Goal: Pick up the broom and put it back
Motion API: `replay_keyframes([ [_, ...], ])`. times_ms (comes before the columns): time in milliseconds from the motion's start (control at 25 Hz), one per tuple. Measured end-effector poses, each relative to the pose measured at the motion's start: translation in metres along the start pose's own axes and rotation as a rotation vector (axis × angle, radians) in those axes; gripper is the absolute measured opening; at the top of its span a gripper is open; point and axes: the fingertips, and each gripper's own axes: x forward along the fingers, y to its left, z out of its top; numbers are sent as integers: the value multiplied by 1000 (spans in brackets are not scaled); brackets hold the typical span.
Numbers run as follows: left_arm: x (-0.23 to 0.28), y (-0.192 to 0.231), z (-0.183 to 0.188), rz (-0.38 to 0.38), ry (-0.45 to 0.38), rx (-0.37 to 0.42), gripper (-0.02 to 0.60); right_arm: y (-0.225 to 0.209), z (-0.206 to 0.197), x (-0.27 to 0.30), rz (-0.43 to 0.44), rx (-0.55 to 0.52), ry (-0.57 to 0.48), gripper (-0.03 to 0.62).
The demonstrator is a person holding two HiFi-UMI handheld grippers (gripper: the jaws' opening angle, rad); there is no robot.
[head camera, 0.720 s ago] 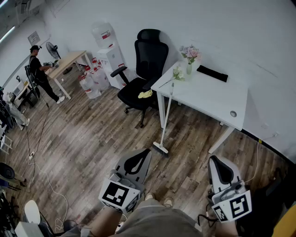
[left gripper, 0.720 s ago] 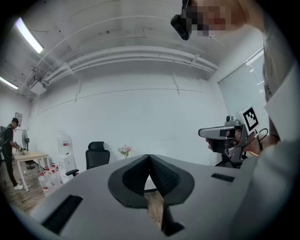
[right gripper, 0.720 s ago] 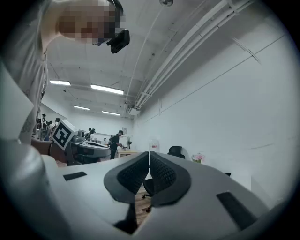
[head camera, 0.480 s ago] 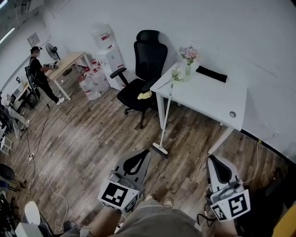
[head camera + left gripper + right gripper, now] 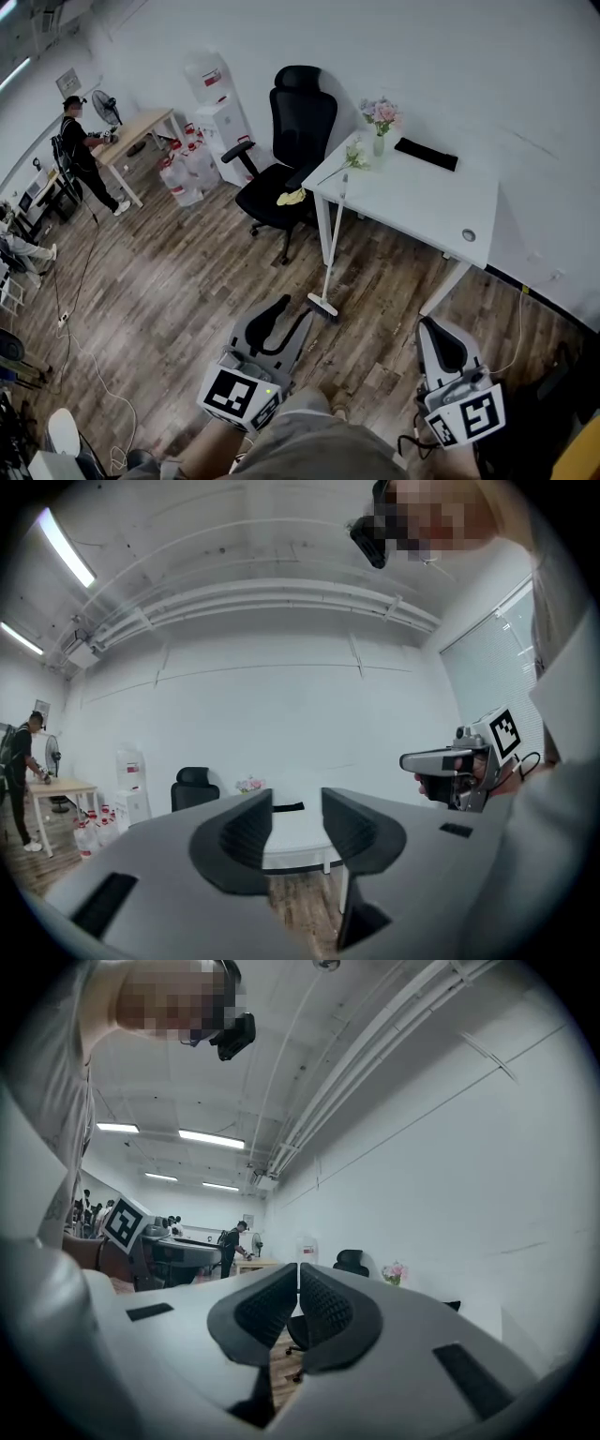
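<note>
While both grippers hover low in the head view in front of the person's knees, the broom [image 5: 335,234] stands ahead of them and apart from both. Its head rests on the floor just beyond the tips of the left gripper [image 5: 292,314], with no contact, and the right gripper [image 5: 436,330] sits well off to the side. The broom's pale handle slants up and leans against the near corner of the white desk [image 5: 422,202].

Wood-plank flooring [image 5: 178,281] runs under everything. On the desk, a vase of pink flowers [image 5: 380,117] stands near the white wall [image 5: 469,66]. A black office chair [image 5: 302,127] beside the desk has a yellow cloth [image 5: 292,197] on its seat. Farther left are a water dispenser [image 5: 222,117] and spare water bottles [image 5: 183,169], then a person [image 5: 80,155] standing at a wooden table [image 5: 136,127].

Seen in its own view, the left gripper's jaws stand parted, with only the distant desk showing in the gap. The right gripper's jaws are pressed together on nothing.
</note>
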Motion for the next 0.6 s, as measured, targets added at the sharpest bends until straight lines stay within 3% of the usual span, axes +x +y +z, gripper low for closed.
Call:
replay_keyframes([
  [40, 2, 0, 0, -4, 3, -1, 219, -1, -1, 0, -1, 2, 3, 34],
  [80, 4, 0, -1, -9, 11, 4, 243, -2, -3, 1, -3, 7, 5, 34],
  [200, 11, 2, -6, -22, 34, 29, 253, -8, -3, 2, -18, 13, -1, 34],
  [600, 56, 34, -20, -46, 46, -1, 256, -42, -17, 46, -46, 7, 34, 34],
])
